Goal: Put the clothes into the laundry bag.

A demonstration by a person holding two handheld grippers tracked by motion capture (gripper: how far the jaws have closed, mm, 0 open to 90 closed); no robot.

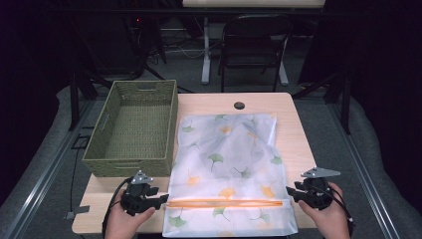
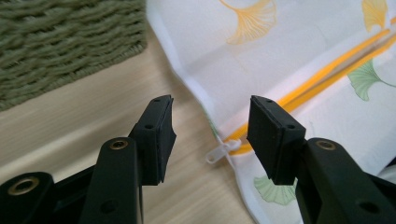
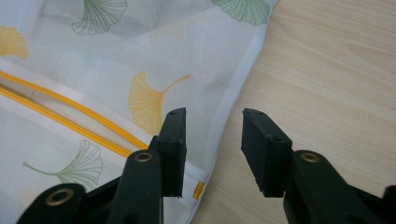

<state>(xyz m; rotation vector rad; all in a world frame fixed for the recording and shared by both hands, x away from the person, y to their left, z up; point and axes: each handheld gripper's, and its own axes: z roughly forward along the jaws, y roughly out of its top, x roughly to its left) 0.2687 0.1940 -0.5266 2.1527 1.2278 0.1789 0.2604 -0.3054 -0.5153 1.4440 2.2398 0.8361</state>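
The mesh bag (image 1: 229,169) lies flat on the surface (image 1: 293,124), just right of the basket (image 1: 134,127), its orange zipper (image 1: 224,202) running between the two grippers. The left gripper (image 2: 210,133) has its jaws wide, straddling the zipper pull (image 2: 223,151) without touching it. The right gripper (image 3: 212,140) has its jaws wide over the bag's edge. Nothing is gripped yet; the zipper work appears not to have begun. No legible writing.

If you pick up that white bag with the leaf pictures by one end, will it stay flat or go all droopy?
Probably droopy. The white mesh laundry bag with ginkgo leaves looks thin and see-through, and it lies wrinkled on the wooden table, so it likely sags. It seems light. Its orange zipper may be a slightly firmer line.
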